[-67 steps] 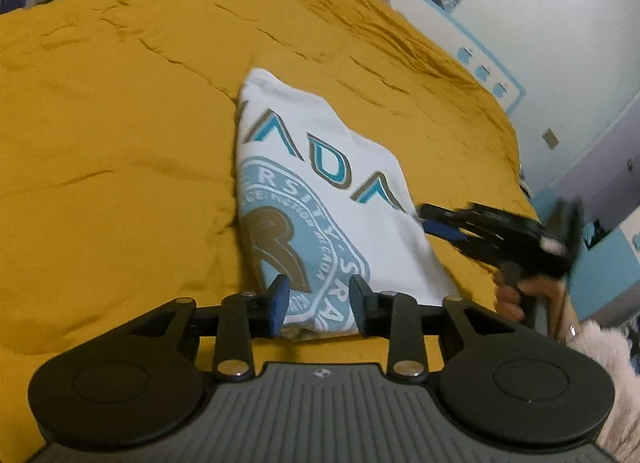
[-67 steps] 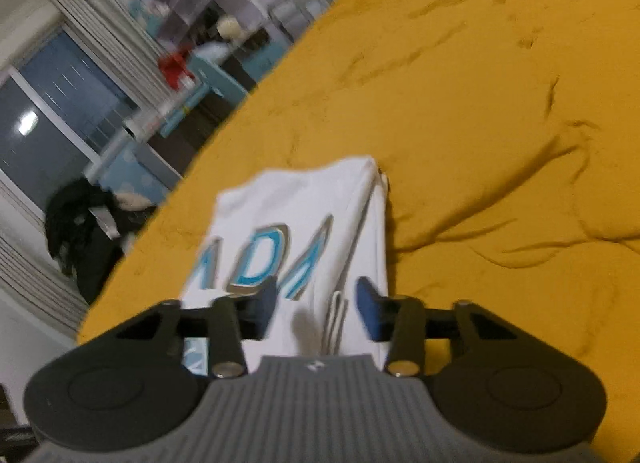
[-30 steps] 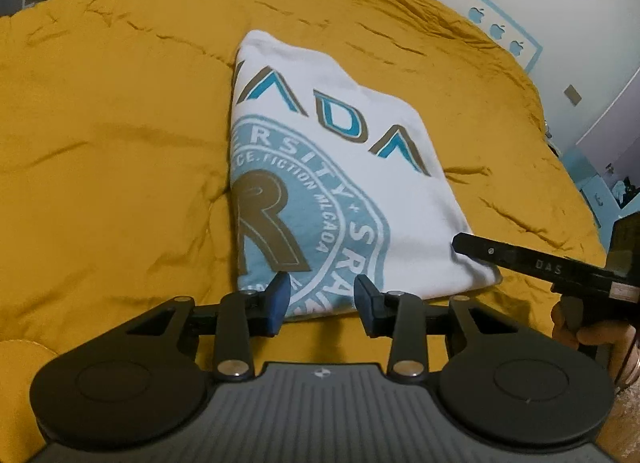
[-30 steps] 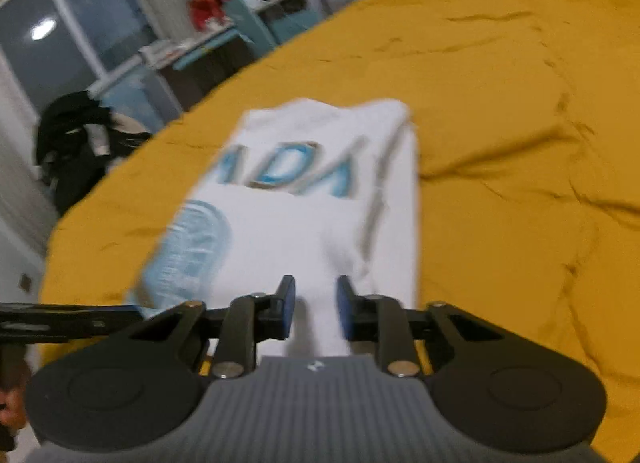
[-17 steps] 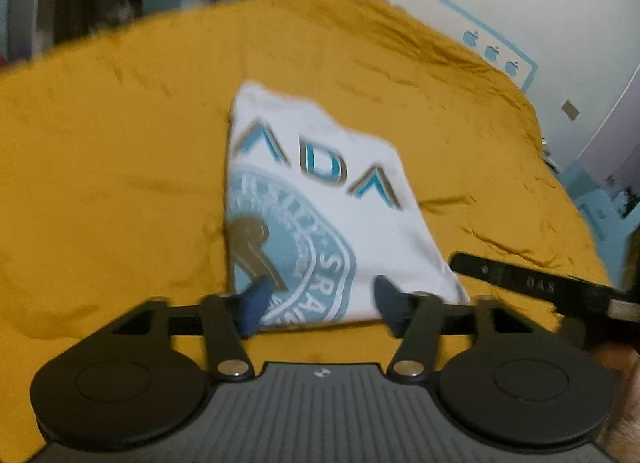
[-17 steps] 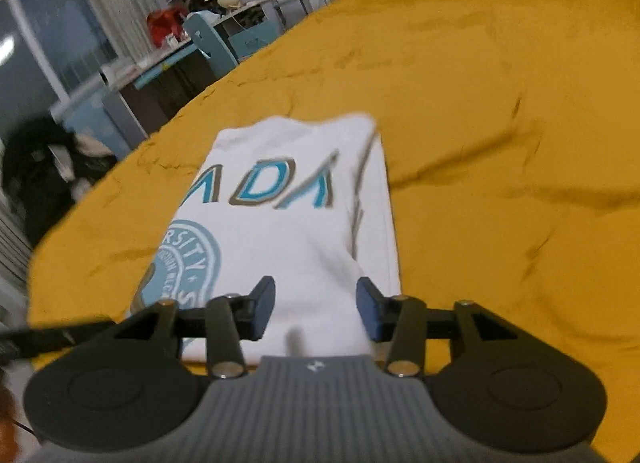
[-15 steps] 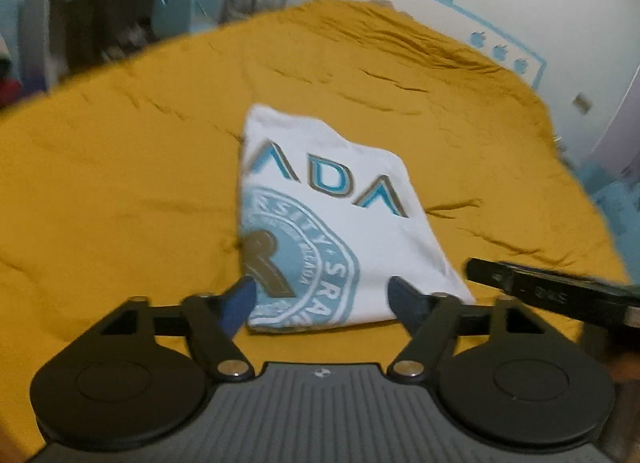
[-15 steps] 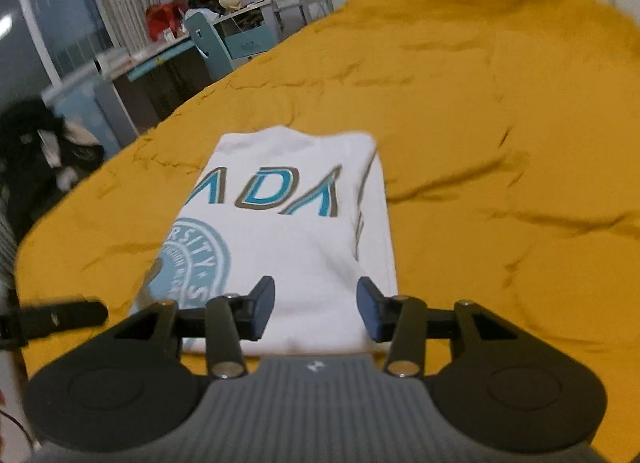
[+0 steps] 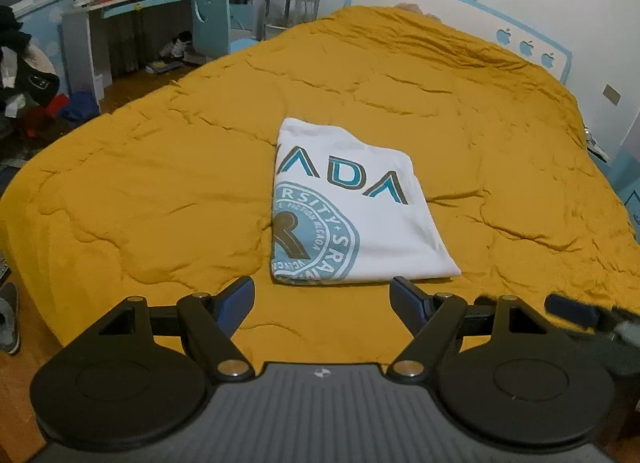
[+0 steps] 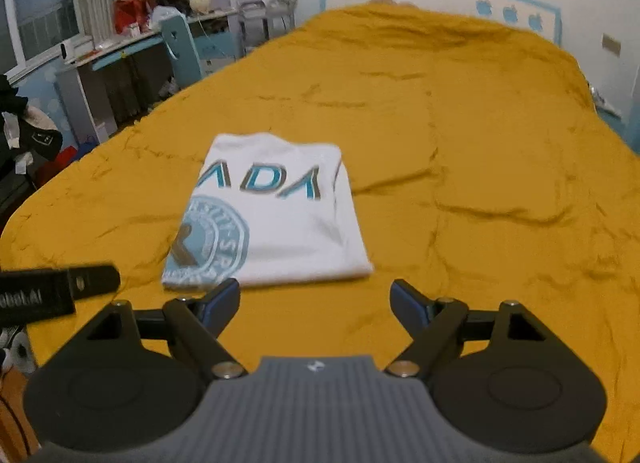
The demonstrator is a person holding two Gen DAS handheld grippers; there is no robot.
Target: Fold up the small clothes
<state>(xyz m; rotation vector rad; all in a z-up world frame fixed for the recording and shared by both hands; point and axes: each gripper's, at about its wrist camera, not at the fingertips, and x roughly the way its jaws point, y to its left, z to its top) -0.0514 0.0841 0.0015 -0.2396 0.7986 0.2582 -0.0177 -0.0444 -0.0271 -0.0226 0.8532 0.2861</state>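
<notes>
Lying beyond left tool (image 9: 322,297): shirt (image 9: 352,207)

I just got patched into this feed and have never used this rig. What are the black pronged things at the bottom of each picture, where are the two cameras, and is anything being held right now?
There is no robot arm here. A person holds one two-finger tool in each hand, and a wide-angle camera on each tool looks forward along its fingers. The black prongs at the bottom are those fingers.

In the left camera's picture you see the left tool, its fingers spread wide with nothing between them. The right camera shows the right tool, also wide open and holding nothing. Each tool also pokes into the other's picture at the side edge.

Ahead of both lies a folded white shirt with a teal print, flat on a bed with a yellow blanket. Neither tool touches the shirt; both sit short of its near edge. A cluttered desk stands beyond the bed.
</notes>
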